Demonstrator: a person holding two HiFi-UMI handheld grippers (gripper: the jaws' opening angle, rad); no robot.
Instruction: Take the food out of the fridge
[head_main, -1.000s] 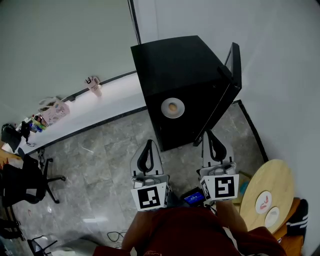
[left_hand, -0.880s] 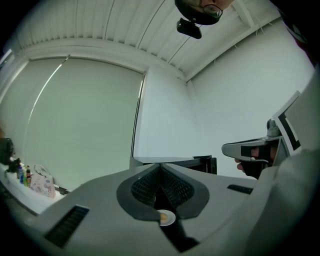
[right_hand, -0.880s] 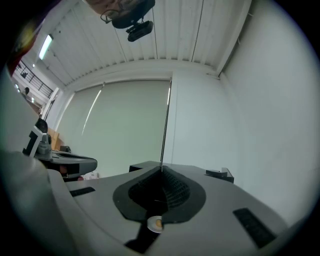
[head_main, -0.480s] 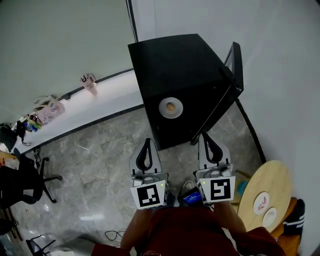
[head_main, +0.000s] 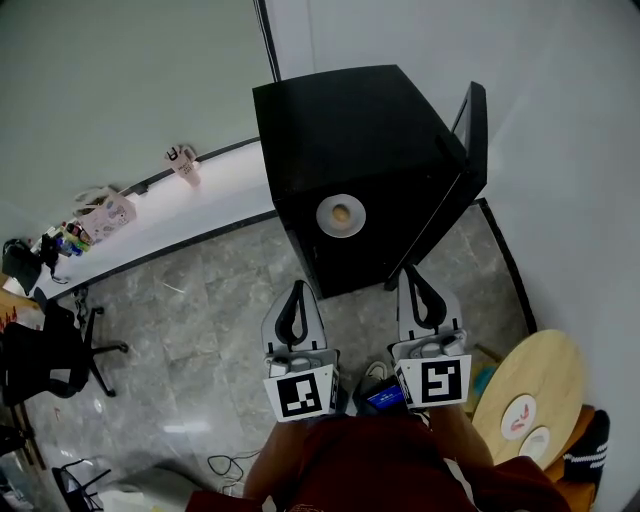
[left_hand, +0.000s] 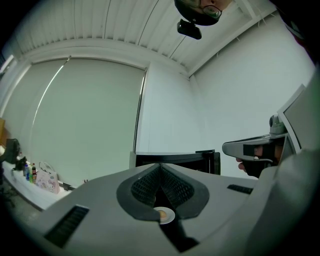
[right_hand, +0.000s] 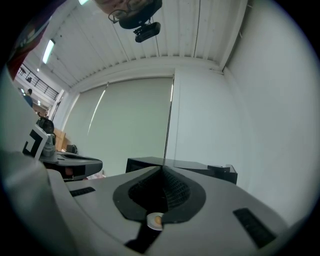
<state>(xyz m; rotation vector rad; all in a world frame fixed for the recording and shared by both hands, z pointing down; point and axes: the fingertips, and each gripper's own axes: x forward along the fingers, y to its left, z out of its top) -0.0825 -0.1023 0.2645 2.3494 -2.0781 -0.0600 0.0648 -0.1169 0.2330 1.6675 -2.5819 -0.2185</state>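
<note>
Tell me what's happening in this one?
A person stands facing a small black fridge whose door is swung open on the right. Inside, a plate holds a small piece of food. The left gripper and right gripper are both shut and empty, held side by side and pointing at the fridge, short of it. Nothing has been taken out yet.

Fridge (head_main: 350, 130) door (head_main: 474, 130) stands swung open rightward, front opening unobstructed; bare floor (head_main: 230, 310) before it gives approach; round table (head_main: 530, 375) crowds right side.
</note>
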